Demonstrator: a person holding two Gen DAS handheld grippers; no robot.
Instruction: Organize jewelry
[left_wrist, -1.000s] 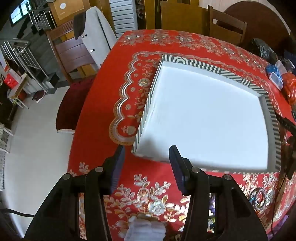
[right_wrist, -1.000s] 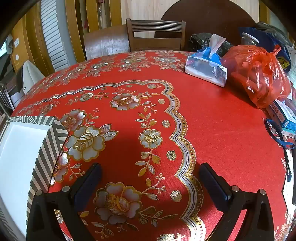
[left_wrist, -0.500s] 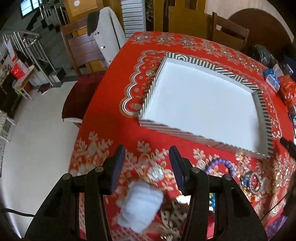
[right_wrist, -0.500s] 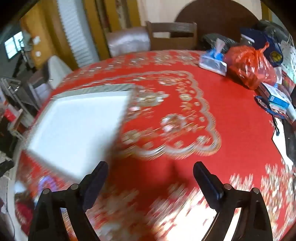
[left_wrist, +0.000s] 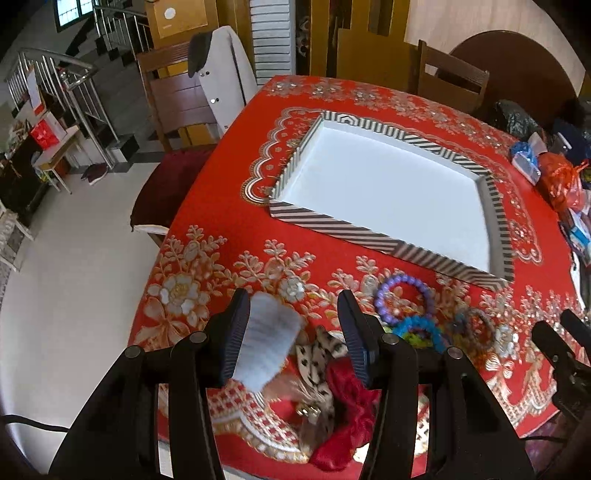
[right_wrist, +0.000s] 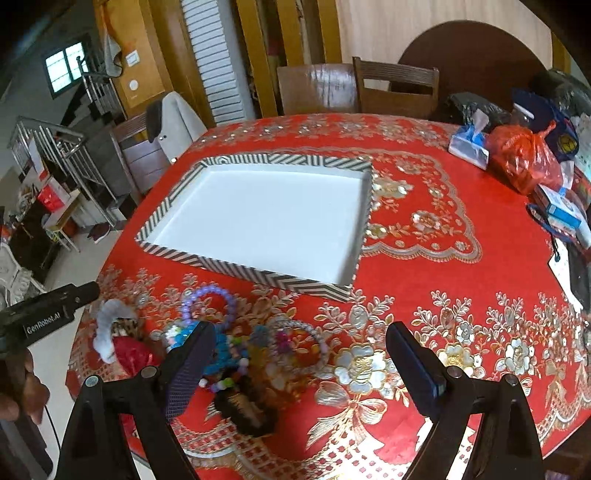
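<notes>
A loose pile of jewelry and hair ties lies on the red tablecloth near the table's front edge. My left gripper (left_wrist: 293, 325) hovers open over a white fluffy scrunchie (left_wrist: 266, 343), a leopard-print one (left_wrist: 321, 354) and a red one (left_wrist: 347, 406). A purple bead bracelet (left_wrist: 402, 299) and a blue one (left_wrist: 417, 332) lie just to their right. My right gripper (right_wrist: 301, 354) is open wide above mixed bead bracelets (right_wrist: 295, 343) and a dark object (right_wrist: 243, 410). The striped tray (right_wrist: 277, 278) with a bare white floor sits beyond the pile.
At the far right of the table are a tissue pack (right_wrist: 467, 146), an orange plastic bag (right_wrist: 524, 162) and small boxes. Wooden chairs ring the table, one draped with a grey coat (right_wrist: 173, 118). The table's edge drops off just behind the pile.
Both grippers have drawn back from the tray toward the near table edge, so the jewelry pile has come into view. The right view swung left, from bare tablecloth to tray and pile.
</notes>
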